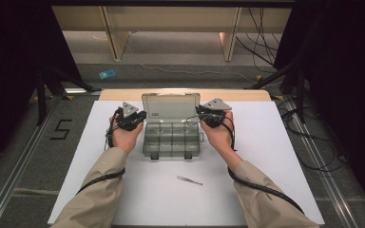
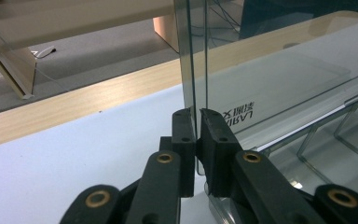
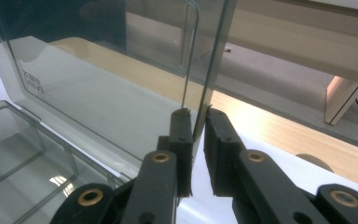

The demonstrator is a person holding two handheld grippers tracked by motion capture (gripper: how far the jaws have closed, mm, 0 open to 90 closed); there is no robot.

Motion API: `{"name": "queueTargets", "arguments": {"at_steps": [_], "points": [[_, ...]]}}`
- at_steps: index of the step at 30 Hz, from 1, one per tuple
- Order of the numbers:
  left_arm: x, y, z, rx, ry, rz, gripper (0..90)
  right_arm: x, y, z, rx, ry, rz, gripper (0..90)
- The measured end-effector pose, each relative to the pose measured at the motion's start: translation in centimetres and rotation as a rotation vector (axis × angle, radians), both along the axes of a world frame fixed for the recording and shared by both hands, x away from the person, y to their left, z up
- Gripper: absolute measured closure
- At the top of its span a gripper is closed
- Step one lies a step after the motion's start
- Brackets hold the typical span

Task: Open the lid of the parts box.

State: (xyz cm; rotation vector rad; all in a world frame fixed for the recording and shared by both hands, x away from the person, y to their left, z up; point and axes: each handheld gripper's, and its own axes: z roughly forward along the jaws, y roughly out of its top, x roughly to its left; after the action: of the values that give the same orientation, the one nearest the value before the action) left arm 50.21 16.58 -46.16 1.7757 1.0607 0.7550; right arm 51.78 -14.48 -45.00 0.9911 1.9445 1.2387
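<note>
A clear plastic compartment box (image 1: 171,140) sits at the middle of the white table top (image 1: 275,152), its lid (image 1: 170,107) standing upright at the back. My left gripper (image 1: 140,115) is shut on the lid's left edge, and in the left gripper view the two black jaws of that gripper (image 2: 197,112) pinch the lid's rim (image 2: 284,79). My right gripper (image 1: 199,111) is at the lid's right edge. In the right gripper view this gripper (image 3: 196,111) has the lid's rim (image 3: 107,84) between its jaws. The compartments (image 3: 18,140) look empty.
Metal tweezers (image 1: 189,180) lie on the white top in front of the box, between the person's forearms. A wooden strip (image 1: 247,94) borders the table's far edge. Beyond it are a carpeted floor, cables (image 1: 266,42) and a small blue object (image 1: 107,73).
</note>
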Motion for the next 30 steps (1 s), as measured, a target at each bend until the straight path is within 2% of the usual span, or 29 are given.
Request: {"name": "queueTargets", "arguments": {"at_steps": [9, 14, 21, 26, 27, 28, 30], "points": [[0.1, 0.0, -0.1, 0.001, 0.010, -0.003, 82.1, 0.4, 0.1, -0.7, -0.019, 0.033, 0.004, 78.9], [0.2, 0.1, -0.1, 0.003, 0.024, 0.007, 76.4, 0.5, 0.1, -1.1, -0.028, 0.061, 0.005, 73.1], [0.1, 0.2, 0.1, -0.042, 0.027, 0.027, 55.1, 0.6, -0.1, -1.1, -0.025, 0.096, 0.008, 64.5], [-0.1, 0.3, 0.6, -0.045, 0.041, 0.036, 38.6, 0.6, -0.4, -1.1, -0.023, 0.110, 0.003, 56.3], [-0.1, 0.3, 0.6, -0.046, 0.043, 0.031, 36.5, 0.6, -0.5, -1.0, -0.013, 0.112, -0.009, 54.2], [-0.1, 0.3, 0.7, -0.047, 0.044, 0.027, 34.7, 0.6, -0.6, -0.9, -0.012, 0.135, -0.005, 51.7], [-0.2, 0.3, 0.8, -0.046, 0.050, 0.023, 32.2, 0.7, -0.7, -0.8, 0.000, 0.136, -0.016, 49.1]]}}
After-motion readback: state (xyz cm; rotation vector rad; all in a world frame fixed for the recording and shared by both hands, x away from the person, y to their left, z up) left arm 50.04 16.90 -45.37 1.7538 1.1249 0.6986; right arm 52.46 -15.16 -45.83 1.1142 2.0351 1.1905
